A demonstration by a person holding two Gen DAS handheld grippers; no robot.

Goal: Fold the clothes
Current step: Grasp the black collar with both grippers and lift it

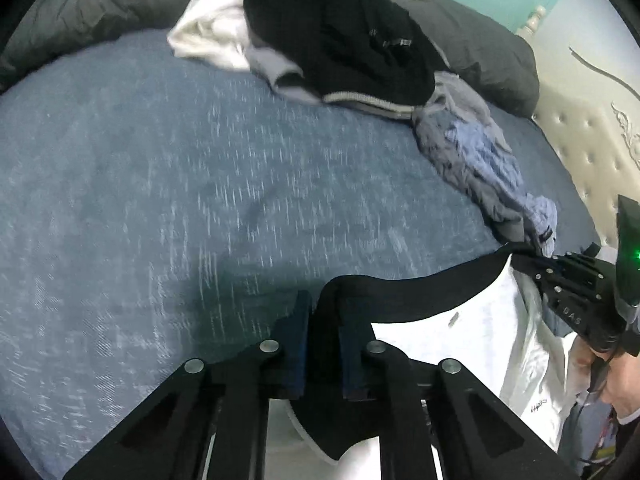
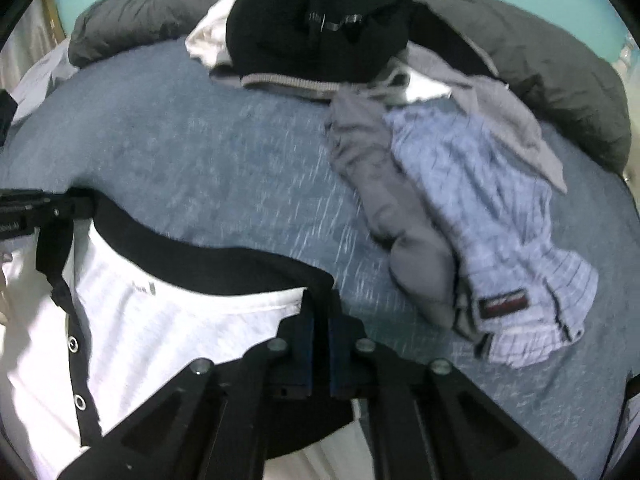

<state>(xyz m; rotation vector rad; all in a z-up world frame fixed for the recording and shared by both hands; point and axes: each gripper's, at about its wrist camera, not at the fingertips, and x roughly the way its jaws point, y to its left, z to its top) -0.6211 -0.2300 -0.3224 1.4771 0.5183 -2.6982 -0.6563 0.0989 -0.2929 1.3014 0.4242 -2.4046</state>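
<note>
A white shirt (image 1: 460, 344) with a black neckband and a snap placket lies at the near edge of the blue bedspread (image 1: 160, 200). My left gripper (image 1: 324, 320) is shut on the left end of the black neckband, with dark fabric pinched between its blue pads. My right gripper (image 2: 322, 336) is shut on the other end of the neckband, and the white shirt (image 2: 160, 320) spreads to its left. In the left wrist view the right gripper (image 1: 532, 260) shows at the right edge. In the right wrist view the left gripper (image 2: 76, 206) shows at the left edge.
A heap of clothes lies at the back: a black sweater (image 2: 316, 32), a white garment (image 1: 212, 28), a grey garment (image 2: 384, 200) and a blue striped shirt (image 2: 488, 220). A dark grey duvet (image 2: 560, 92) runs behind. A tufted headboard (image 1: 580, 152) stands on the right.
</note>
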